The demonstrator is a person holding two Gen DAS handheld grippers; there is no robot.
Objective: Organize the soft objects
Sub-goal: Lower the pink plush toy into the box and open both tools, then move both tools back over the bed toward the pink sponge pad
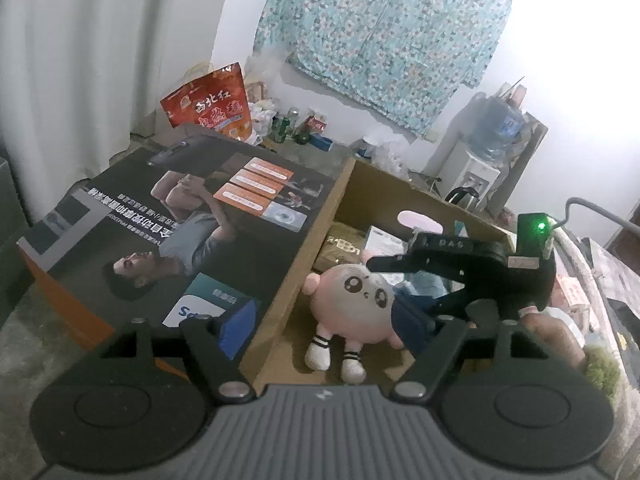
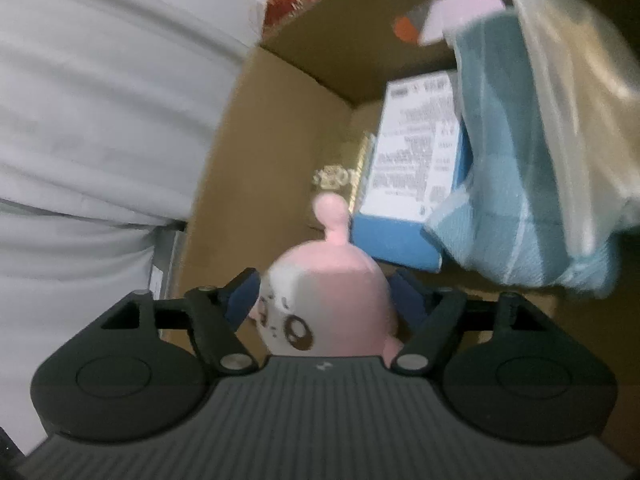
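Closest to me, in the right wrist view, my right gripper (image 2: 324, 296) has the pink plush toy (image 2: 328, 304) sitting between its two blue pads. The pads (image 2: 242, 292) look like they sit right against the toy's round sides, so I judge the fingers are hugging it, but the picture is blurry and I cannot be fully sure they squeeze. The toy's face looks back at me and its little pink bump points away.

My left gripper (image 1: 320, 320) holds nothing. Its fingers are spread apart, and one blue pad (image 1: 236, 332) hangs over the printed lid. From this side I see the toy (image 1: 352, 308) inside the cardboard box (image 1: 280, 300), near the front wall, with its striped feet toward me. The right gripper (image 1: 420, 292) reaches in from the right and grips around it.

A bit farther in the box lie a white and blue carton (image 2: 416, 168), a gold packet (image 2: 340, 176) and a folded blue towel (image 2: 516, 184) in a clear wrapper. Beside the box is a big dark printed lid (image 1: 180, 232). Far back stand a red snack bag (image 1: 212, 100) and a water dispenser (image 1: 484, 152) by the wall.

I think the step now is setting the toy down in the box. To do it well, I should lower it until it sits on the floor of the box, in the free spot near the front, not on the carton. Then I spread the fingers wide and pull straight back, so the pads do not drag the soft toy out again. The left gripper should stay out of the way.
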